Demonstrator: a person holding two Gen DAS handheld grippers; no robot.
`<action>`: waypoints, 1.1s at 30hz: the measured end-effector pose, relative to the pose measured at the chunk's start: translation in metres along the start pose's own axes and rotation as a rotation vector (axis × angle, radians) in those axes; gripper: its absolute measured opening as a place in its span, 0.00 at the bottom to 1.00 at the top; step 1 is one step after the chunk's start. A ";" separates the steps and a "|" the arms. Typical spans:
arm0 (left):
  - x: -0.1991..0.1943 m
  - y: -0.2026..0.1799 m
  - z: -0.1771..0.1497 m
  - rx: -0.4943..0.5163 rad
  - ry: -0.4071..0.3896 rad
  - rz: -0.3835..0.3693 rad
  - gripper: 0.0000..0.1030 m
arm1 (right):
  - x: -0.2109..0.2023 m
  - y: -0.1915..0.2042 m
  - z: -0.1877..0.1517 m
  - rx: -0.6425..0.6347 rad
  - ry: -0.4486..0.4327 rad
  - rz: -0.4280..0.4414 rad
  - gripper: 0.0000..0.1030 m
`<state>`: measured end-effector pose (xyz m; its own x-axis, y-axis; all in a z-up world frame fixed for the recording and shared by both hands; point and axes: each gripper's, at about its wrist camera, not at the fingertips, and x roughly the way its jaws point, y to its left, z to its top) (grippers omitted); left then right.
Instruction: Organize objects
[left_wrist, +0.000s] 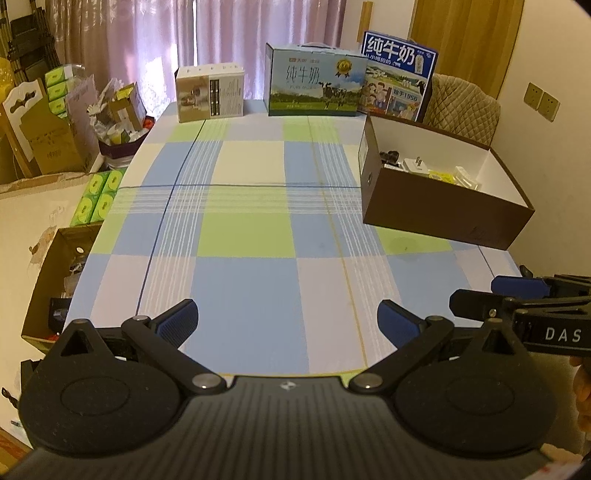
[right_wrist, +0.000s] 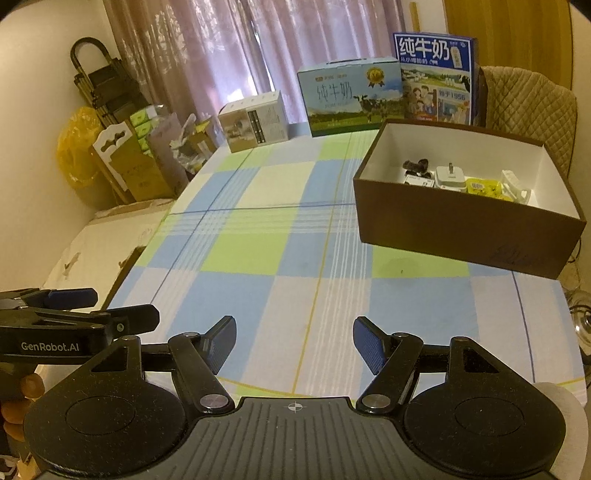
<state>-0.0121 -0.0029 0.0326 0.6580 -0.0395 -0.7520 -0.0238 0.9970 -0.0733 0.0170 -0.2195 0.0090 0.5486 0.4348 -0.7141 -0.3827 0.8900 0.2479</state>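
Two hand-held grippers hang side by side above the near edge of a table covered in a blue, green and white checked cloth. The left gripper has its fingers spread wide with nothing between them; the right gripper is likewise spread and empty. Each shows at the edge of the other's view, close alongside but apart.

The brown box with a white inside stands open-topped on the right half of the table, its right wall near the table's right edge. Lying low inside it, toward its near wall, are a dark object, a white plug, a yellow packet and a white plastic piece.

Along the far edge stand a small pale carton, a milk carton and a taller blue milk box, just behind the brown box's far corner. Between the grippers and that far row, the cloth to the left of the brown box lies bare. Beyond the table's left edge, cardboard boxes and green tissue packs crowd close.
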 end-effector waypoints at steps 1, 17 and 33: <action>0.002 0.001 0.000 -0.001 0.004 0.000 0.99 | 0.002 0.000 0.000 0.002 0.005 0.001 0.65; 0.026 0.006 0.001 -0.017 0.047 0.020 0.99 | 0.029 -0.006 0.001 0.014 0.049 0.019 0.65; 0.045 -0.001 0.008 -0.006 0.057 0.026 0.99 | 0.043 -0.019 0.003 0.030 0.050 0.002 0.65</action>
<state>0.0242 -0.0047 0.0040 0.6128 -0.0172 -0.7900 -0.0455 0.9973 -0.0570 0.0503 -0.2171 -0.0239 0.5096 0.4302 -0.7451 -0.3610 0.8930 0.2688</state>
